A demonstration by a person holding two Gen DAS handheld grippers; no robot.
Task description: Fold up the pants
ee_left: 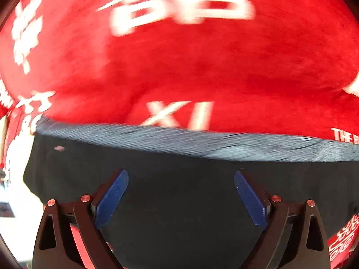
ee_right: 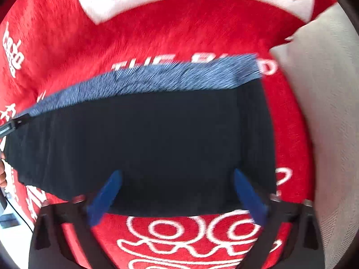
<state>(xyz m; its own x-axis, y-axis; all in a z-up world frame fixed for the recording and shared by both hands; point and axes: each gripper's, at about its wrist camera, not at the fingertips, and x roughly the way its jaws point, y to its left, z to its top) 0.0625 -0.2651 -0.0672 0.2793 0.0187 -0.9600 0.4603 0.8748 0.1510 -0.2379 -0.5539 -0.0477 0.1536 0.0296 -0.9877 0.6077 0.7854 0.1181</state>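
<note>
Dark pants [ee_left: 179, 190] with a grey-blue heathered waistband [ee_left: 202, 141] lie folded on a red blanket [ee_left: 190, 67] printed with white lettering. My left gripper [ee_left: 181, 174] hangs over the dark fabric, open, its blue pads [ee_left: 112, 199] wide apart with nothing pinched. In the right wrist view the same pants [ee_right: 145, 148] form a flat dark rectangle with the waistband [ee_right: 145, 80] along the far edge. My right gripper [ee_right: 178, 174] is open above the near edge of the pants, pads [ee_right: 105, 197] spread and free of cloth. Both views are motion-blurred.
The red blanket [ee_right: 157, 33] covers the surface on all sides of the pants. A pale grey cushion or cloth [ee_right: 325, 112] lies to the right. Part of the other gripper [ee_right: 9, 130] and a hand [ee_right: 2, 174] show at the left edge. A bright white area [ee_left: 15, 224] lies at the left.
</note>
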